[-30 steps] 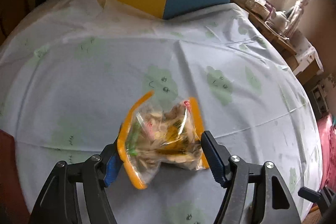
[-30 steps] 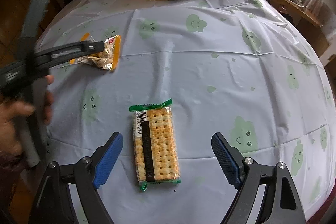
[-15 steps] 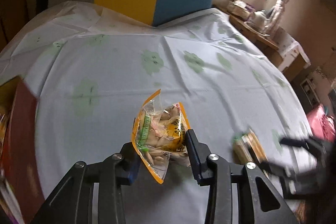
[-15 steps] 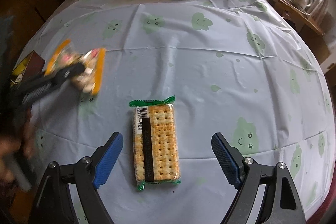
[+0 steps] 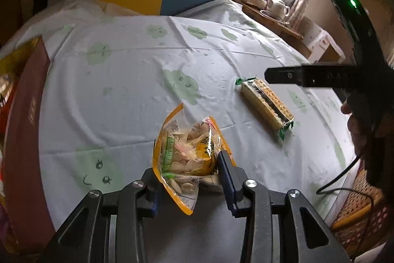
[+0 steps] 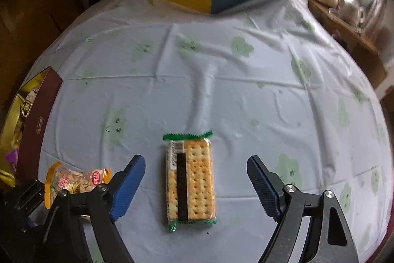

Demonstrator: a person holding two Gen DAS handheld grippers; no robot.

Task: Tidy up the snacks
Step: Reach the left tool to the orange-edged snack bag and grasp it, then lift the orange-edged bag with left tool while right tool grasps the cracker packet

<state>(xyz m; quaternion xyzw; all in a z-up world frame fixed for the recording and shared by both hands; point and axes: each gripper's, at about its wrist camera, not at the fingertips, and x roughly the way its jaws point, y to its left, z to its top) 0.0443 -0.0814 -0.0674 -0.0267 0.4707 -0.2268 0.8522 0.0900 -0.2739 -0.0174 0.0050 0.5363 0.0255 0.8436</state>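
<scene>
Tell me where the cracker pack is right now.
The cracker pack lies flat on the tablecloth, between the open right gripper's fingers, right of the held snack bag.

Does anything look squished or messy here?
Yes, a little. The orange-edged clear bag of pale seeds is pinched and crumpled in the left gripper. The green-ended cracker pack lies flat and neat on the cloud-print tablecloth. Nothing spilled.

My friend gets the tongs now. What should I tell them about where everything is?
Left tongs: shut on the orange snack bag, held near the red box at the table's left edge.
Right tongs: open, above the cracker pack, not touching it.
Done: snack bag picked up.
Left: probably put the bag in the box, then grab the crackers.
</scene>
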